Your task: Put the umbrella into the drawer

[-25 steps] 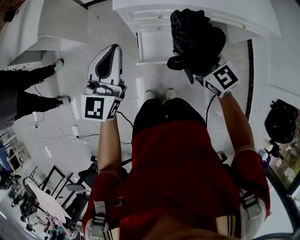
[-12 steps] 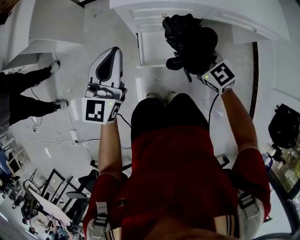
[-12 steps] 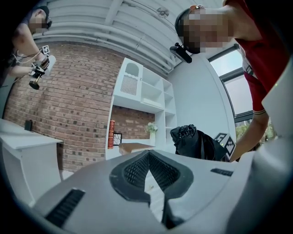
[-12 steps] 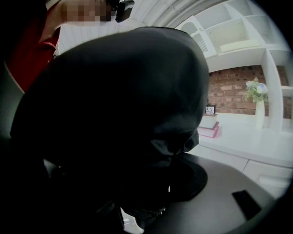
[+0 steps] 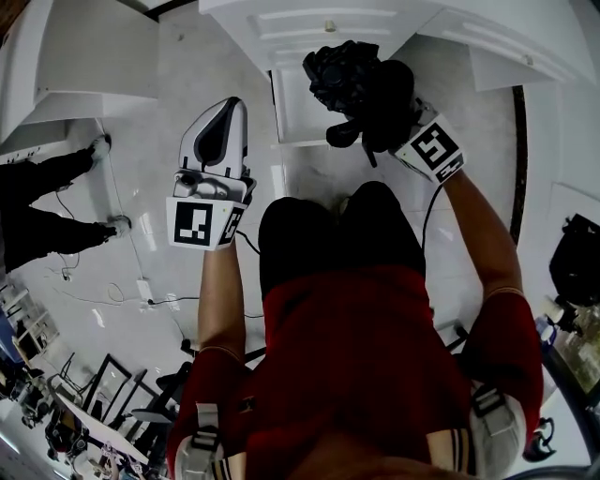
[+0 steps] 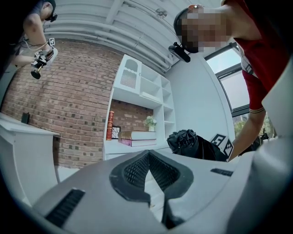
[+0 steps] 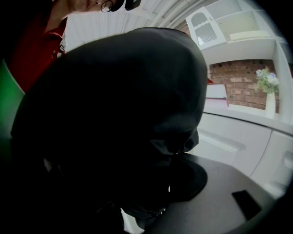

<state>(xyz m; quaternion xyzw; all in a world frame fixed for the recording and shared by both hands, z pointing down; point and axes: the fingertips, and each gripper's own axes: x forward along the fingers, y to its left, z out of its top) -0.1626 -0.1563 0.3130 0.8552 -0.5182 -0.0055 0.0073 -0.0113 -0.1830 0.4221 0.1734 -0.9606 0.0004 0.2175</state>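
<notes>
**Umbrella clamped in right jaws, by the open drawer**

Your right gripper [image 5: 417, 141] has its jaws closed on the black folded fabric umbrella [image 5: 361, 84]. The right gripper view is nearly all dark fabric. The bundle sits between the jaws and bulges well past their tips, and only one grey jaw face shows beneath it at lower right.

The open white drawer [image 5: 295, 108], pulled out of the white cabinet [image 5: 309, 28], lies ahead of those jaws and a little to their left. In the head view the umbrella overlaps the drawer's right edge, but most of the bundle sits right of the opening. You can't read its height above the drawer from any view.

Your left gripper [image 5: 223, 112] has its jaws shut together, with nothing between the black ribbed pads [image 6: 132, 172]. It is left of the drawer and apart from it, with its tips about level with the drawer front.

From the left jaws:
- Off to the right and ahead is the umbrella, with the right gripper's marker cube [image 6: 223, 145] just behind it.
- Straight ahead is a white shelf unit [image 6: 142, 87] against a red brick wall [image 6: 68, 114].
- On the shelf are a flat stack of books [image 6: 137, 135], an upright red book [image 6: 110, 125] and a small vase of flowers [image 6: 149, 122].
- Well to the left, a person in dark trousers [image 5: 47, 187] stands on the pale floor.
</notes>
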